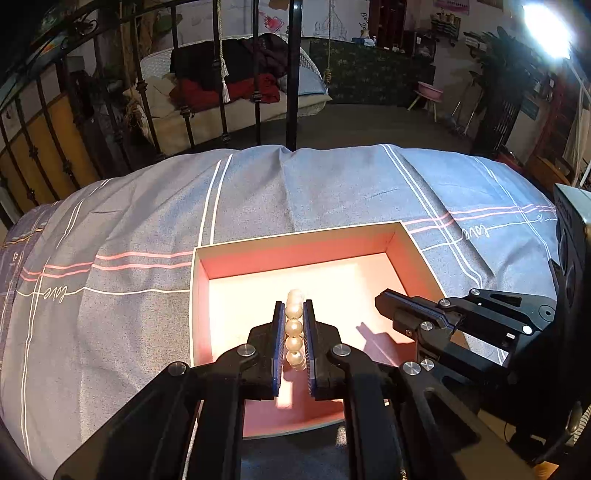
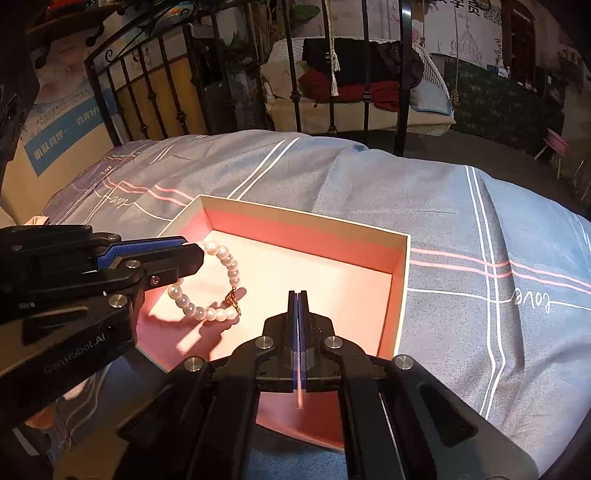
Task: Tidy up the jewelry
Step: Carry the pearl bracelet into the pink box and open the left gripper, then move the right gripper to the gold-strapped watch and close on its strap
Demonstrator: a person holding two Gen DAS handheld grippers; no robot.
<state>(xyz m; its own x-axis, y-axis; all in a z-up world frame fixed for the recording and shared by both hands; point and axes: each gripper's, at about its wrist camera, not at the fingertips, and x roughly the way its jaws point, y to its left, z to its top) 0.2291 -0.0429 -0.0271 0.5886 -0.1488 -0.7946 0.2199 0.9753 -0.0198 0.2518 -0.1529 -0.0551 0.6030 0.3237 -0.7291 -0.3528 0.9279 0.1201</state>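
Your work surface is a bed spread with a grey-blue cover point(image 1: 332, 192), crossed by white and pink stripes and a small cursive word stitched near each side. Behind it stands a black metal bed rail point(image 1: 291, 74), and past the rail a second mattress piled with dark and red clothes point(image 1: 236, 74); a bright lamp point(image 1: 546, 29) glares in the upper right corner of your left camera.

On the cover sits an open cardboard box point(image 2: 400, 280) — cream on the outside, pink on its inner walls and floor. Both of your tools hang over it.

Your left gripper point(image 1: 294, 306) is clenched on a pearl bracelet point(image 2: 218, 280). In the left wrist view the pearls run in a single file between the two blue pads, the top pearl poking out past the fingertips. From the right wrist view you see the rest of the loop hanging below that grip, inside the box's outline, with a small gold clasp point(image 2: 233, 301) at its far side and its shadow thrown on the pink floor. Whether the lowest pearls touch the floor cannot be told from either view.

Your right gripper point(image 2: 298, 295) is squeezed fully closed with nothing in it — the blue pads meet face to face. It points down over the right part of the box, just beside the bracelet and apart from it.
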